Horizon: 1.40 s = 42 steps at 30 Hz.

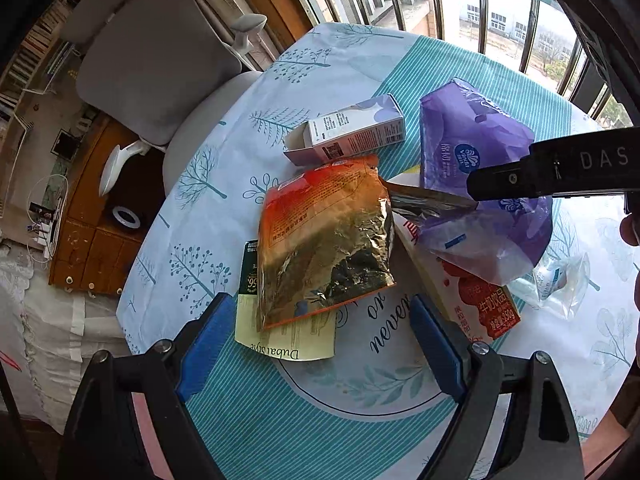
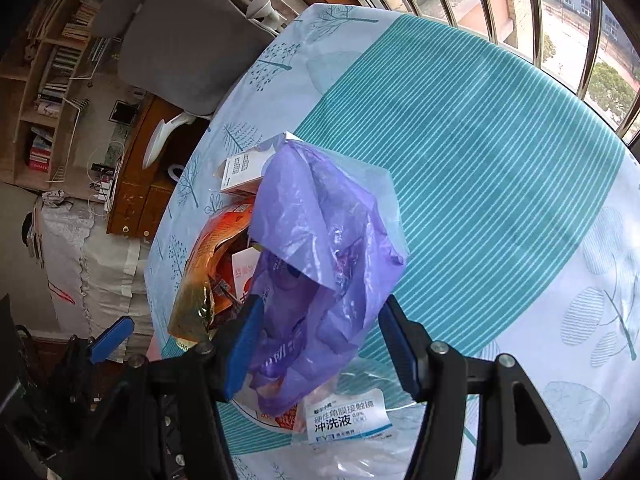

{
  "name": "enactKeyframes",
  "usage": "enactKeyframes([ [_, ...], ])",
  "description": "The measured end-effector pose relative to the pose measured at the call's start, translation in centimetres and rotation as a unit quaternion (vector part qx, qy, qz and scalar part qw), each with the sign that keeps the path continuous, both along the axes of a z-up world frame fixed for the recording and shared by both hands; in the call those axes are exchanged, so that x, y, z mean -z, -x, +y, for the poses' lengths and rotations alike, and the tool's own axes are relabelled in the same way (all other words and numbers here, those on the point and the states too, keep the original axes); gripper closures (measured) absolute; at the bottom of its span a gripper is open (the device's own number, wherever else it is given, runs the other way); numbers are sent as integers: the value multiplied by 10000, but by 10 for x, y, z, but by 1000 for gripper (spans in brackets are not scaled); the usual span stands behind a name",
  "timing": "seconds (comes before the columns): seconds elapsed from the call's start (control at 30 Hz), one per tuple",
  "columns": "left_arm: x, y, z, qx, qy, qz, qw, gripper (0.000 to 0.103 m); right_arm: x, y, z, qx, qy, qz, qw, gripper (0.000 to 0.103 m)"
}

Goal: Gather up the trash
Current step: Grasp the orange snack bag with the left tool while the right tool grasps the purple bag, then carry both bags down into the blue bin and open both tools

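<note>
Trash lies on the round table [image 1: 240, 420]. An orange foil snack bag [image 1: 324, 240] lies just ahead of my open, empty left gripper [image 1: 320, 344]. Beside it are a purple-white carton [image 1: 352, 132], a yellow-green wrapper [image 1: 280, 336], a red-white milk box [image 1: 484, 304] and a crumpled purple tissue wrapper [image 1: 480, 184]. My right gripper [image 2: 316, 348] is open, its jaws on either side of the purple wrapper [image 2: 320, 264] without closing on it. Its finger [image 1: 552, 172] shows from the right in the left wrist view. A clear plastic packet [image 2: 348, 420] lies under it.
A grey office chair [image 1: 160, 64] stands at the table's far left edge. A wooden cabinet [image 1: 96, 240] and a white covered surface [image 1: 52, 340] are beyond the left edge. Barred windows [image 1: 480, 8] line the far side. The teal striped cloth [image 2: 480, 160] spreads right.
</note>
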<state>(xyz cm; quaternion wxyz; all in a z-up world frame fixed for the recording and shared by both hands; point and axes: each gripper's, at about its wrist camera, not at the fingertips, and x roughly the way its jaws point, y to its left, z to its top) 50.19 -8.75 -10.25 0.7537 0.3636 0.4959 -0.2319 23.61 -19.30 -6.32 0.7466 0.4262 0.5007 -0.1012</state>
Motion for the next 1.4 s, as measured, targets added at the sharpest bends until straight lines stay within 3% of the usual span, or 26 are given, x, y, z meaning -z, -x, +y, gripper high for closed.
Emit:
enactKeyframes([
  [0.17,23,-13,-7,258,-16,106,9996,16,15,-1,1,250,-184,-13,9995,44],
  [0.33,40,-21,-22,518,-192,-237,9982,16,11,3,2,229,-235,-189,9993,67],
  [0.43,44,-30,-26,452,-223,-300,9983,19,6,2,5,113,-130,-212,9996,72],
  [0.5,48,-39,-27,373,-212,-218,9988,52,4,1,7,42,-89,-244,9997,76],
  [0.57,48,-48,-26,223,-114,-126,9996,56,3,2,8,30,-144,-317,9994,83],
  [0.6,46,-49,-25,190,-56,-176,9996,63,1,2,8,21,-134,-350,9993,85],
  [0.7,34,-53,-19,78,267,-160,9995,73,-4,2,11,-36,-152,-457,9988,88],
  [1.03,-32,-40,31,-931,1528,120,9838,75,-33,25,13,-116,-430,-916,9948,92],
  [1.2,-73,2,54,-1252,1991,132,9719,75,-57,49,14,-264,-549,-1169,9913,92],
  [1.4,-102,89,60,-1486,2259,100,9627,75,-83,99,20,-875,-446,-1269,9870,92],
])
